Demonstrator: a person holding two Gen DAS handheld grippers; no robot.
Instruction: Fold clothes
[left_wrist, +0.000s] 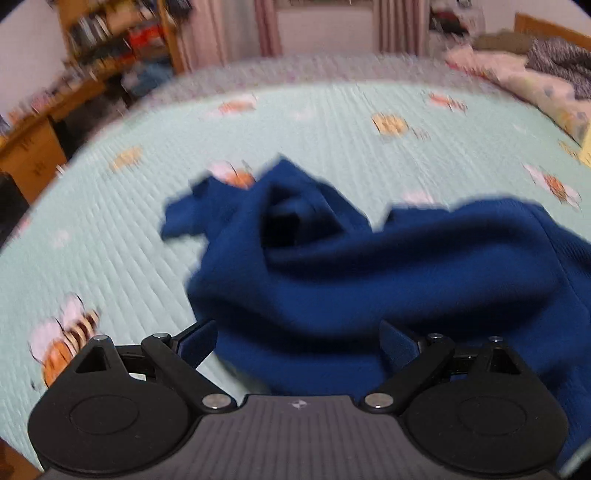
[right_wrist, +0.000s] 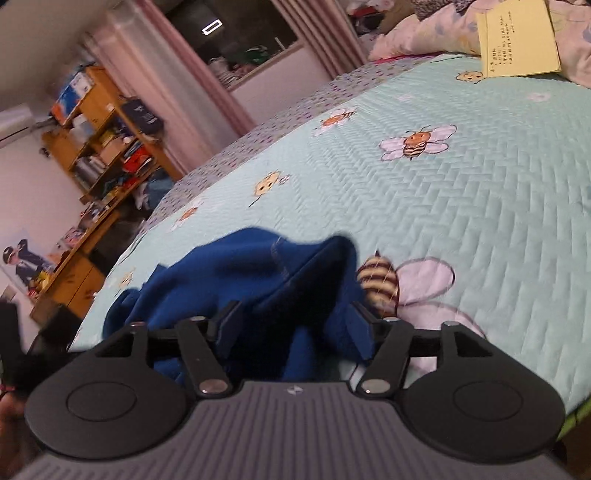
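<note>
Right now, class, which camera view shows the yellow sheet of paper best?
The right wrist view: the yellow sheet of paper shows whole against the pillows, with faint lines of writing. The left wrist view catches only a blurred yellow sliver at its right edge.

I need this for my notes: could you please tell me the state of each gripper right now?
Left gripper: open wide, blue garment between its fingers, not pinched.
Right gripper: open, blue garment bunched between its fingers; no grip visible.
</note>
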